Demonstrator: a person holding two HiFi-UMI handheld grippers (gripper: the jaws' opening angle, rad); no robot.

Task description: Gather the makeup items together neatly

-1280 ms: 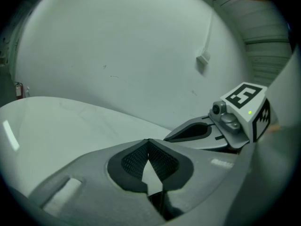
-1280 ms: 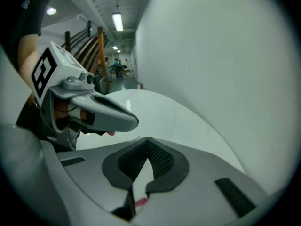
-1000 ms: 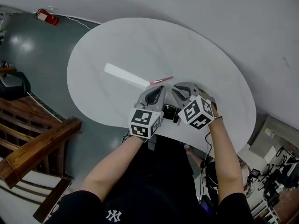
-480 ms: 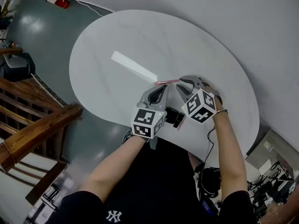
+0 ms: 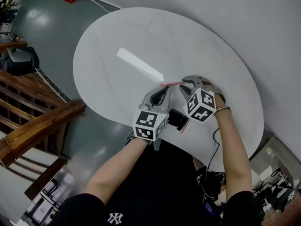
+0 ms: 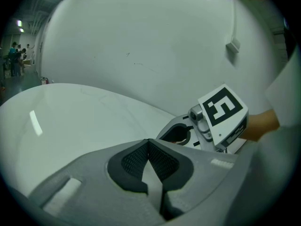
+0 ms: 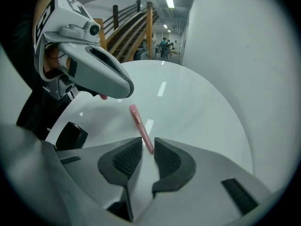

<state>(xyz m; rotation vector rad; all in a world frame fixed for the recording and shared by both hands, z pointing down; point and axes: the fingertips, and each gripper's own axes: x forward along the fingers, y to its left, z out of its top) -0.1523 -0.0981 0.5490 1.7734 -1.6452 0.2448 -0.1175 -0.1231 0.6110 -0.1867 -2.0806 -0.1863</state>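
Observation:
A thin pink makeup stick [image 7: 140, 126] [image 5: 170, 84] lies flat on the white round table [image 5: 117, 41]. Its near end sits between the tips of my right gripper [image 7: 145, 146] [image 5: 185, 83], whose jaws stand slightly apart without pressing on it. A black makeup case [image 5: 176, 119] [image 7: 71, 135] rests near the table's front edge, between the two grippers, with a small pink item [image 5: 185, 125] beside it. My left gripper [image 6: 148, 141] [image 5: 165, 89] hovers just left of the stick, its pads meeting with nothing between them.
The table edge [image 5: 101, 113] runs close under both grippers. Beyond it to the left are a wooden stair rail [image 5: 42, 126] and grey floor. A pale wall [image 5: 244, 27] curves round the table's far side.
Both grippers have stayed almost in place by the pink stick while the head view drifted. The pink stick still lies at the right gripper's tips.

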